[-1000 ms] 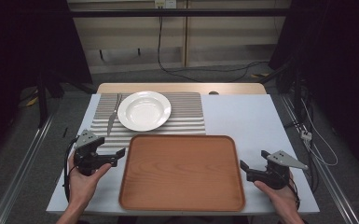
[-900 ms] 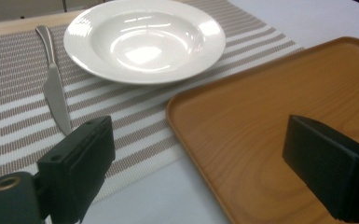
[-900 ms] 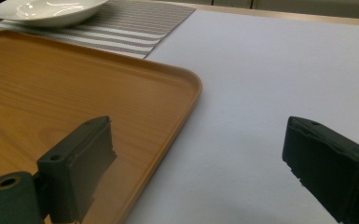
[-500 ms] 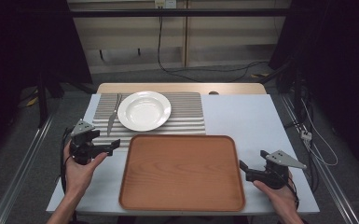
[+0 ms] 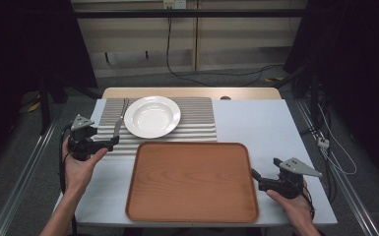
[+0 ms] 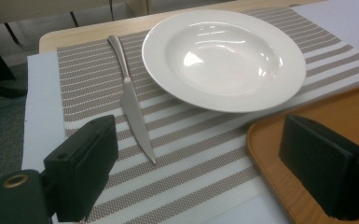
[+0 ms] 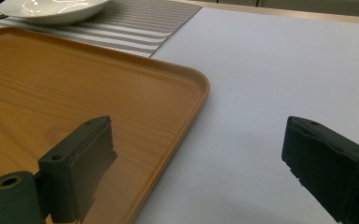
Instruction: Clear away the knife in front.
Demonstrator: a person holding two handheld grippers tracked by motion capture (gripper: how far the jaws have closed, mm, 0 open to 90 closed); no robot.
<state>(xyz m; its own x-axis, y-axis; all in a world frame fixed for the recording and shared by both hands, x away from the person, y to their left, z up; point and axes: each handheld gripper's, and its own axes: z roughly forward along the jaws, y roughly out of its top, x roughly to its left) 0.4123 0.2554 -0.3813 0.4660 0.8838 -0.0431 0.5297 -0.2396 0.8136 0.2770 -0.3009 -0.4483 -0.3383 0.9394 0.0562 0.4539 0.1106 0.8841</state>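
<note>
- Tray (image 5: pixel 192 182), wooden, empty, lies flat at near-centre of the tabletop (image 5: pixel 256 123).
- Striped placemat (image 5: pixel 197 115) lies just beyond the tray's far edge, touching or slightly under it.
- White plate (image 5: pixel 152 116) sits on the placemat, beyond the tray's far-left corner.
- Knife (image 6: pixel 133 105) lies on the placemat just left of the plate.
- Left gripper (image 5: pixel 109 143): beside the tray's far-left corner, fingers (image 6: pixel 81 163) released, nothing between.
- Right gripper (image 5: pixel 254 175): at the tray's right edge, fingers (image 7: pixel 79 163) spread, straddling the rim.

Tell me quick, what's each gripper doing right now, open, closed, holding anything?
Left gripper: open, holding nothing, near the knife.
Right gripper: open, holding nothing, at the tray edge.
</note>
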